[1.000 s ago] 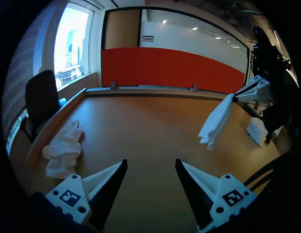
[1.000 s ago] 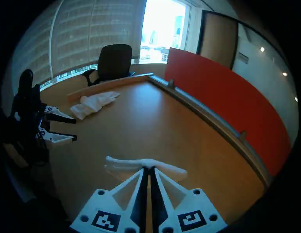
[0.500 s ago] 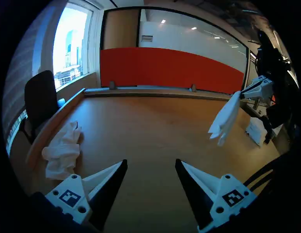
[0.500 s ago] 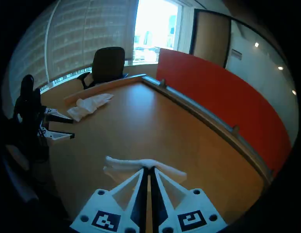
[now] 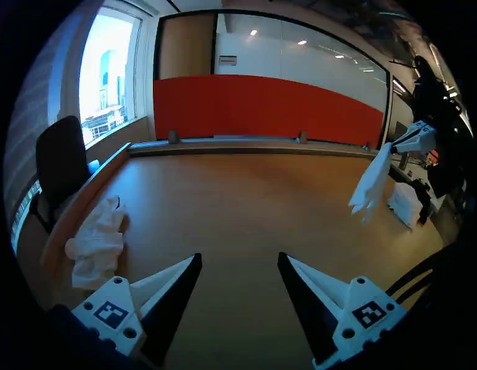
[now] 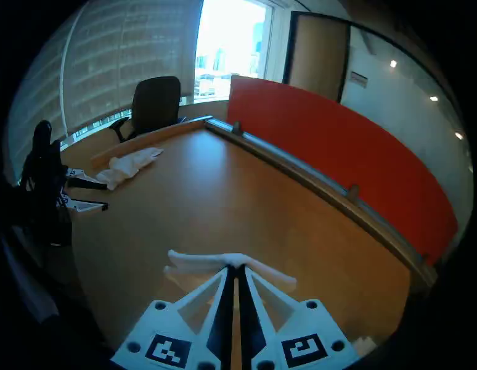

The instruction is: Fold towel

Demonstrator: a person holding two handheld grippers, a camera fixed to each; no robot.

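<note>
Left gripper view: the towel (image 5: 369, 188) hangs, long axis vertical, from our right gripper (image 5: 395, 147), clamped on its top, near the bench's (image 5: 238, 203) right edge. Our left gripper (image 5: 238, 277), spread and empty, sits well apart from it.

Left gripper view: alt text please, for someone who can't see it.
The open left gripper hovers over a wooden table, with a crumpled towel lying at left. At far right, the right gripper holds a second towel hanging in the air.
</note>
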